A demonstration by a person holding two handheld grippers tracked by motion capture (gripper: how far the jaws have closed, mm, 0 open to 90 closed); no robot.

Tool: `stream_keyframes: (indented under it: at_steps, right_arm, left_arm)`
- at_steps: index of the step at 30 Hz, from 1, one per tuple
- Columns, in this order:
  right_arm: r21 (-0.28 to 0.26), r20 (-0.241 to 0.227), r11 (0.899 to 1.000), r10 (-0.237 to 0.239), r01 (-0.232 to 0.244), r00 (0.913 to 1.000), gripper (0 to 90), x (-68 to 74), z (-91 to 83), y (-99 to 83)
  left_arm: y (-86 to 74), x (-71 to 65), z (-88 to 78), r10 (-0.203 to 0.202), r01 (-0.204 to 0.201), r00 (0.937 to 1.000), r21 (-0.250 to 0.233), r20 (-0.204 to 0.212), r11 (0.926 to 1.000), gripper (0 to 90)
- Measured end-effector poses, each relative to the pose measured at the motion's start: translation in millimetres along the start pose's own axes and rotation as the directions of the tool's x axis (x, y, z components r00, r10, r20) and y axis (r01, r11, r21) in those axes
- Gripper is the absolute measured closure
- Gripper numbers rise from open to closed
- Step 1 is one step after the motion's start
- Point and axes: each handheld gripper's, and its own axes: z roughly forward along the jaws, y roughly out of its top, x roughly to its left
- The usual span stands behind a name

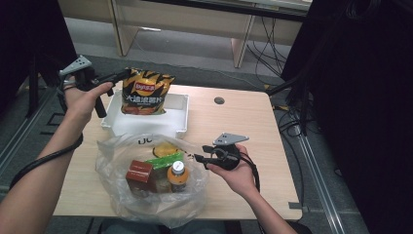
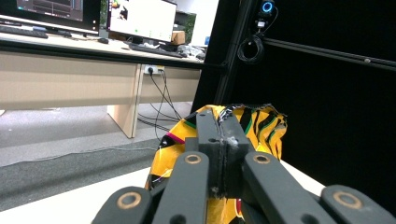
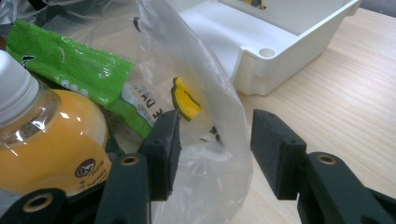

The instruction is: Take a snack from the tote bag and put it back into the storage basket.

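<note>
A yellow and black chips bag [image 1: 146, 92] hangs upright over the white tray [image 1: 181, 117], its lower edge inside the tray. My left gripper [image 1: 124, 74] is shut on the bag's top corner; in the left gripper view the closed jaws [image 2: 219, 126] pinch the yellow foil [image 2: 261, 126]. My right gripper [image 1: 200, 152] stands open at the right edge of the clear plastic bag [image 1: 117, 161]. In the right gripper view a fold of the plastic bag [image 3: 219, 93] lies loosely between its spread jaws [image 3: 217, 135], apart from the right pad.
Inside the plastic bag are an orange drink bottle [image 1: 178, 176] with a white cap, a green packet [image 1: 164, 161] and a red box [image 1: 139, 173]. The bottle [image 3: 46, 140] sits close to the right gripper's left jaw. The tray's corner [image 3: 280, 51] lies just beyond.
</note>
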Motion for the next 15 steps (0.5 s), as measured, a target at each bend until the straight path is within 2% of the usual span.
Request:
stream_keyframes:
  at_steps: [13, 14, 15]
  right_arm:
    - [-0.002, 0.004, 1.0, -0.005, 0.005, 1.0, 53.2, -0.2, 2.8, -1.0]
    - [0.005, -0.001, 1.0, 0.007, -0.007, 1.0, 53.2, 0.2, 2.4, -0.8]
    - [0.001, 0.003, 1.0, -0.004, 0.004, 1.0, 53.2, -0.5, 3.0, -1.2]
  left_arm:
    - [-14.8, 26.9, 20.0, -0.05, 0.05, 0.9985, 0.024, -0.021, 0.9984, 89.2]
    - [-17.7, 29.9, 22.9, -0.054, 0.055, 0.9983, 0.031, -0.021, 0.998, 89.1]
    - [-19.7, 31.0, 24.7, -0.068, 0.068, 0.9975, 0.035, -0.02, 0.997, 89.1]
